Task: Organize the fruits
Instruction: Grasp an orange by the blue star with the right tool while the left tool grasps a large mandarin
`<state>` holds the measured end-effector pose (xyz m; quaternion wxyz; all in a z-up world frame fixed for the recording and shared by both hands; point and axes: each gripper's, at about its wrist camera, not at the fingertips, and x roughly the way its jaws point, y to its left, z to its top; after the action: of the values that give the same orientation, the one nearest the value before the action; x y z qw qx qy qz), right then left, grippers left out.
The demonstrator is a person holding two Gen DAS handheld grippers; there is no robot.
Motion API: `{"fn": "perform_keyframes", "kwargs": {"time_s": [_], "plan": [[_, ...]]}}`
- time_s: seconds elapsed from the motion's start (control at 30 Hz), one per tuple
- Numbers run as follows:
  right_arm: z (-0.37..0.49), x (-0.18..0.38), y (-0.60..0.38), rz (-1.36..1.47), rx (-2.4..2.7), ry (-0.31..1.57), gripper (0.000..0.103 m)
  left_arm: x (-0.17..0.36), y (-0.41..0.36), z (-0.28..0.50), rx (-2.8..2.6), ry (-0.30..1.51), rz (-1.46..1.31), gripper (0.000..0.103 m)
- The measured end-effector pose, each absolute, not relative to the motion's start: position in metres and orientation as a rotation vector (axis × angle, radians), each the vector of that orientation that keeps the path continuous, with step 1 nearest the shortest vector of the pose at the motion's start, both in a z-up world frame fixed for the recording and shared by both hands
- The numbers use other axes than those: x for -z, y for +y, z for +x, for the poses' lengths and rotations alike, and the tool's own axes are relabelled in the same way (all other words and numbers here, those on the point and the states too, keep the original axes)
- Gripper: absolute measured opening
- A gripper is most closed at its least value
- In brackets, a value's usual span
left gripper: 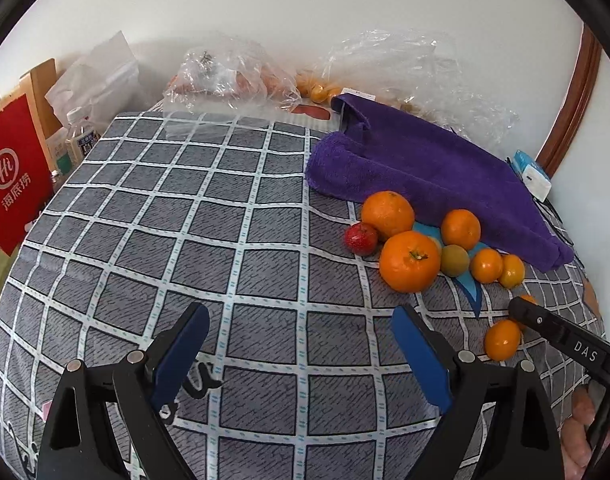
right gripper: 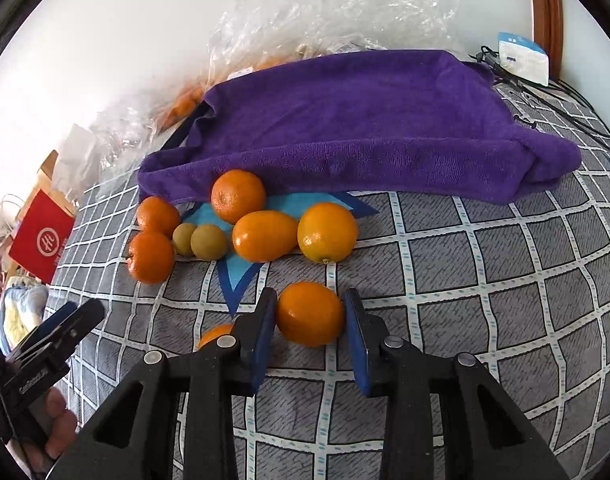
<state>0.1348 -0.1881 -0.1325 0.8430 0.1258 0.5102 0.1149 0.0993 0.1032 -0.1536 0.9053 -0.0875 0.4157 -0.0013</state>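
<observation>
While the right gripper [right gripper: 310,316] brackets a lone kumquat [right gripper: 310,314] near the fruit pile [right gripper: 241,224], fingers [right gripper: 265,328] spread just beside it, pick-up in hand: closing next; left gripper [left gripper: 301,344] open, idle.

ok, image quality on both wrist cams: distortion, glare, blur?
Left wrist view: heavy fisheye bowing of the checked cloth grid, dark vignette in the corners, glare on the clear plastic bags, fruit sharp. Right wrist view: same bowing, wall overexposed to white at upper left, the orange between the right gripper fingers sharp with a soft shadow under it.
</observation>
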Motion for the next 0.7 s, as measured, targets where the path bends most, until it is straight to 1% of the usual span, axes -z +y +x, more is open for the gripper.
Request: {"fn": "perform_keyframes", "kwargs": {"time_s": [0.2, 0.27, 0.33, 0.37, 0.4, 0.43, 0.6, 0.67, 0.7], "plan": [[0.124, 0.125, -0.215, 0.142, -0.147, 1.013, 0.034, 0.152, 0.082, 0.115, 0.075, 0.849, -0.207, 0.092], [0.123, 0.128, -0.225, 0.139, -0.157, 1.012, 0.034, 0.154, 0.074, 0.122, 0.102, 0.851, -0.211, 0.086], [0.123, 0.133, -0.231, 0.131, -0.156, 1.012, 0.034, 0.157, 0.066, 0.128, 0.111, 0.855, -0.215, 0.076], [0.122, 0.135, -0.232, 0.129, -0.162, 1.012, 0.034, 0.159, 0.063, 0.131, 0.115, 0.862, -0.220, 0.073], [0.121, 0.137, -0.234, 0.130, -0.169, 1.008, 0.034, 0.160, 0.061, 0.134, 0.126, 0.865, -0.233, 0.065], [0.120, 0.139, -0.235, 0.133, -0.173, 1.003, 0.034, 0.162, 0.061, 0.136, 0.133, 0.865, -0.250, 0.062], [0.124, 0.142, -0.236, 0.148, -0.184, 0.988, 0.034, 0.165, 0.059, 0.140, 0.144, 0.842, -0.309, 0.062], [0.124, 0.142, -0.234, 0.141, -0.181, 0.988, 0.034, 0.166, 0.057, 0.141, 0.153, 0.838, -0.307, 0.056], [0.123, 0.141, -0.232, 0.123, -0.180, 0.988, 0.034, 0.167, 0.055, 0.142, 0.155, 0.843, -0.299, 0.049]]}}
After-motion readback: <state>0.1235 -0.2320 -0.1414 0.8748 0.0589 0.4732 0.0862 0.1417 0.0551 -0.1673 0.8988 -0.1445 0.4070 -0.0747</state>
